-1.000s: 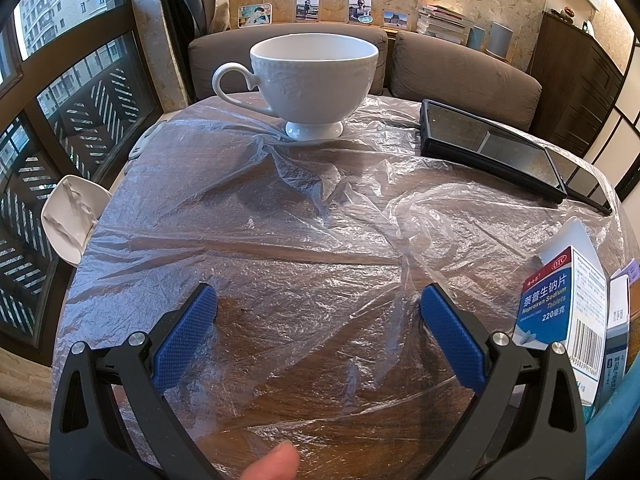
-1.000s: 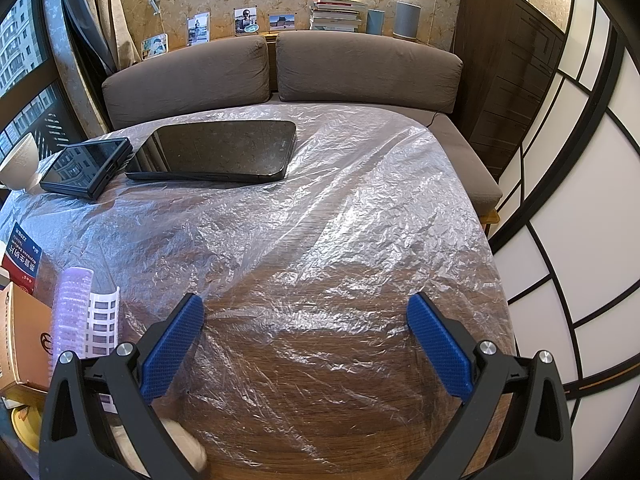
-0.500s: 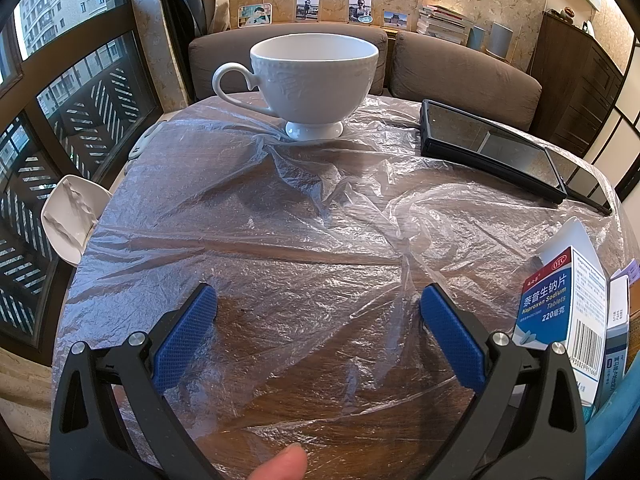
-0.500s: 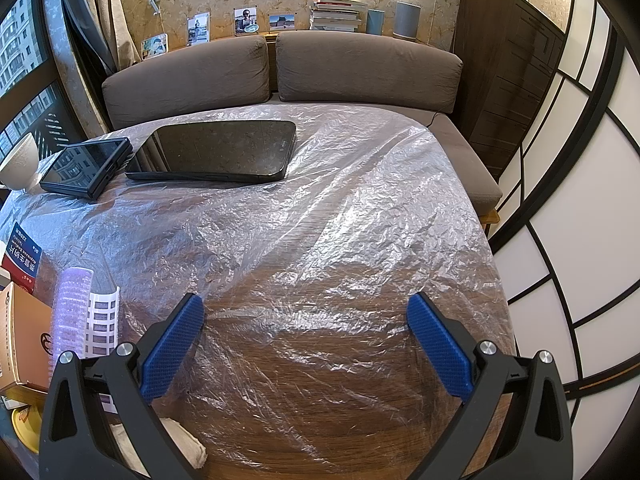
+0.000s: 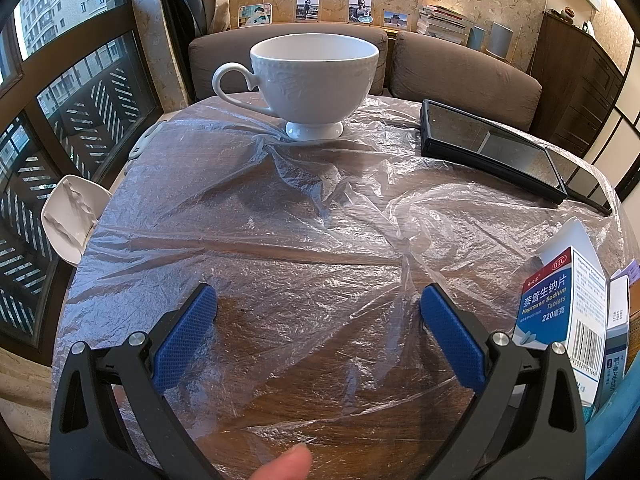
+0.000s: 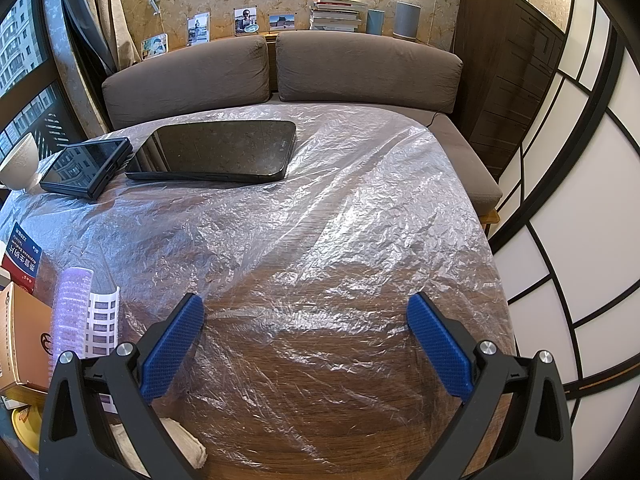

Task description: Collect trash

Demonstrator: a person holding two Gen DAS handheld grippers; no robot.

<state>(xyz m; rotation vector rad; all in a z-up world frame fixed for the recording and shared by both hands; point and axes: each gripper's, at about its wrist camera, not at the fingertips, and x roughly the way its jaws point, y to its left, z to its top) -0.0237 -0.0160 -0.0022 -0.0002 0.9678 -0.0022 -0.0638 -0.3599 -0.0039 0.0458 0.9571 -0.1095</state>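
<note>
Nothing has been collected yet, as far as these views show: the trash sits in a cluster that appears at the lower right of the left wrist view and the lower left of the right wrist view. It includes a blue-and-white naproxen tablet box (image 5: pixel 560 312), a second, smaller medicine carton (image 5: pixel 618 332) just beside it, a brown cardboard box (image 6: pixel 22 340), a stack of lilac ribbed cups (image 6: pixel 72 312) and a white lattice-patterned sleeve (image 6: pixel 103 324) touching that stack. Whether the cluster already stands in some bin is hard to tell; only a turquoise edge at the frame corner hints at one. Both tools are idle. The left gripper (image 5: pixel 316 332) has its blue pads spread wide over bare film, holding nothing, and the right gripper (image 6: pixel 304 340) is equally wide and empty. Outward from there, crinkled clear plastic sheeting (image 6: pixel 340 216) covers the round wooden table (image 5: pixel 320 416). A white teacup (image 5: pixel 316 76) stands at the upper middle of the left view, with a small black device (image 6: pixel 86 166) and a large dark tablet (image 6: pixel 216 154) lying near each other toward the sofa (image 6: pixel 360 64). By my judgement the whole job remains.
</note>
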